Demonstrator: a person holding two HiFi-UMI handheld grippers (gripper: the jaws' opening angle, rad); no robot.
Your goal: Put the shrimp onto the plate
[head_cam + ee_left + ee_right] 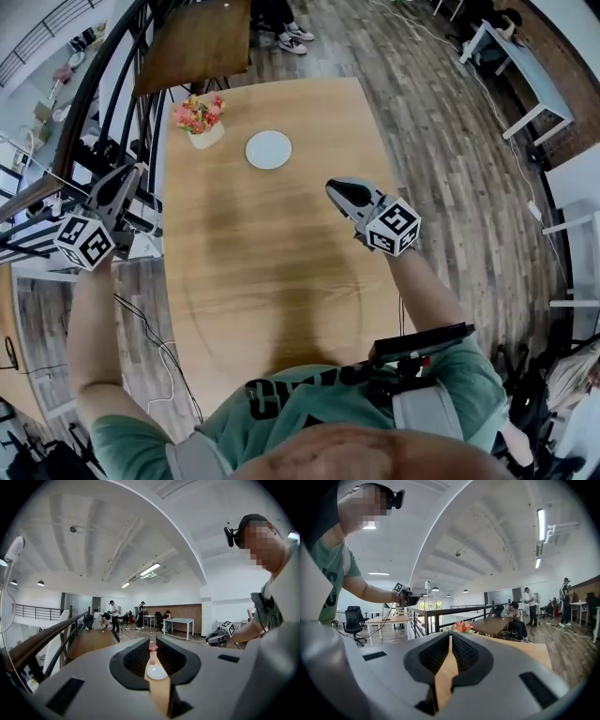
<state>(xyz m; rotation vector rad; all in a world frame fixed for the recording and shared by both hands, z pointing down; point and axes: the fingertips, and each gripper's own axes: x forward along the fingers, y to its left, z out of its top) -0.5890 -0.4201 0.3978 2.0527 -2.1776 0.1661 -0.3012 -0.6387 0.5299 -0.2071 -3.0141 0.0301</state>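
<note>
Round white plate (268,150) sits on the far part of the light wooden table (281,272), just beside a small pot of pink-orange flowers (199,119), not touching it. Shrimp: no view shows it, so I can't tell where it is. Left gripper (127,178) hangs off the table's left edge near the black railing (98,103), jaws a narrow slit apart, nothing between them. Right gripper (339,190) is above mid-table, jaw tips together, empty.

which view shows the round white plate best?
Head view: the round white plate shows whole, unobstructed, on the wooden table beside the pot of pink flowers. The left gripper view shows it only small, framed by the narrow gap between its jaws. The right gripper view does not show it.
</note>
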